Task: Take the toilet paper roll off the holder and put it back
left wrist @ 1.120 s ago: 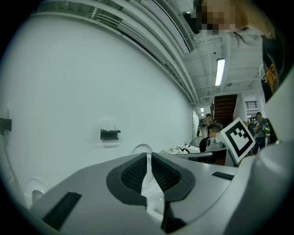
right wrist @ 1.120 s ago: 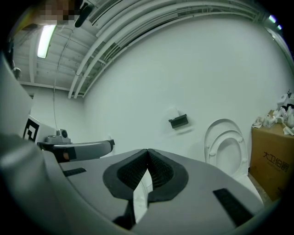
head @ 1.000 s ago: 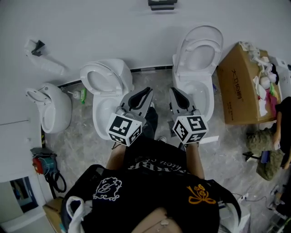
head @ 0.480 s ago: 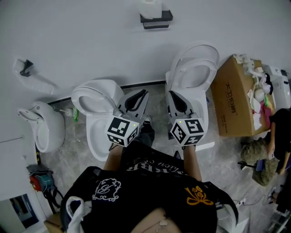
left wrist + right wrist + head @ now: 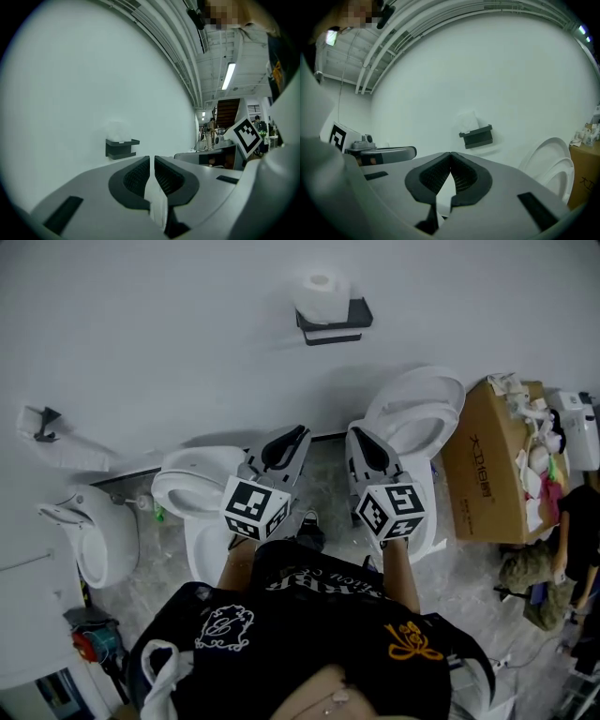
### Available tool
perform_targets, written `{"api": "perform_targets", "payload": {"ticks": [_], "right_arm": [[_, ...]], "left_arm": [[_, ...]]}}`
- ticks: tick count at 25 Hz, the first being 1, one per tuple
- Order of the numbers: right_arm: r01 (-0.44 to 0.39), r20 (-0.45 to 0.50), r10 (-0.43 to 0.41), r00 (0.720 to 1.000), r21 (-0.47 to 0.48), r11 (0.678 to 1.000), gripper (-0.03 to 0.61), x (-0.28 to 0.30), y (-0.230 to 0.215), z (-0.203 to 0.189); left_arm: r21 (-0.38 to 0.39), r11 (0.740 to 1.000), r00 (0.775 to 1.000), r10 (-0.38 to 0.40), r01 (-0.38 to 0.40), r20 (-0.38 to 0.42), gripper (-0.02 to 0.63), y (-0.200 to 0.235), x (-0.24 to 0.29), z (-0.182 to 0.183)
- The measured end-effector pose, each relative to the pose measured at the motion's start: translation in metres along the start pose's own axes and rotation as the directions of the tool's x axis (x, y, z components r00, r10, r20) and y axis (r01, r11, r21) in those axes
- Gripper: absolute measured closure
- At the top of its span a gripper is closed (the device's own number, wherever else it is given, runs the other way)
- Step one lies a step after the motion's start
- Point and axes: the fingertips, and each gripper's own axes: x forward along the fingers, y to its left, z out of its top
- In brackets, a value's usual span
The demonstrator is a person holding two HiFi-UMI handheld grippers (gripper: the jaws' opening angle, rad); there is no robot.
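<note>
Standing upright on top of the black holder [image 5: 333, 322], the roll [image 5: 322, 296] is seen at the upper centre of the head view, with the holder fixed to the white wall [image 5: 169, 334] and both well apart from the grippers. The left gripper [image 5: 300, 432] and the right gripper [image 5: 355, 432] are held side by side at the centre of that view, near each other but not touching, and both are pointed up the frame at the wall. In the left gripper view its fingers [image 5: 136, 177] are shown brought together, with only a thin slit between them and nothing clamped; the roll is made out faintly on the holder at left of centre, just above the fingertips. In the right gripper view its fingers [image 5: 433, 176] are shown closed tip to tip, with nothing held; the holder and roll are placed just right of centre, above the fingertips. Two toilets are seen under the grippers in the head view: the left toilet [image 5: 197, 493] at left of centre and the right toilet [image 5: 417, 413], its lid raised against the wall. A cardboard box [image 5: 487, 474] is seen at the right of the frame, just beside the right toilet.
</note>
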Motion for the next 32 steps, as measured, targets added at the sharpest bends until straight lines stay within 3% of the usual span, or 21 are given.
{"api": "perform_targets", "payload": {"ticks": [5,14,20,32], "right_arm": [[-0.002,0.013,0.002,1.000,-0.022,1.000,0.566,0.041,-0.006,0.015],[-0.042,0.046,0.047,0.998,-0.118,0.992,0.534,0.084,-0.017,0.054],[-0.085,0.028,0.094,0.995,-0.228,0.970,0.477,0.113,-0.033,0.081],[-0.142,-0.010,0.146,0.989,-0.312,0.939,0.368,0.179,-0.067,0.124]], "left_arm": [[-0.005,1.000,1.000,-0.025,0.025,0.002,0.569,0.031,0.023,-0.001],[0.015,0.999,0.999,-0.043,0.043,0.023,0.569,0.051,0.048,0.012],[0.012,1.000,1.000,0.003,-0.003,0.022,0.569,0.059,0.055,0.017],[0.031,0.996,0.996,0.089,-0.090,0.032,0.569,0.063,0.063,0.036]]}}
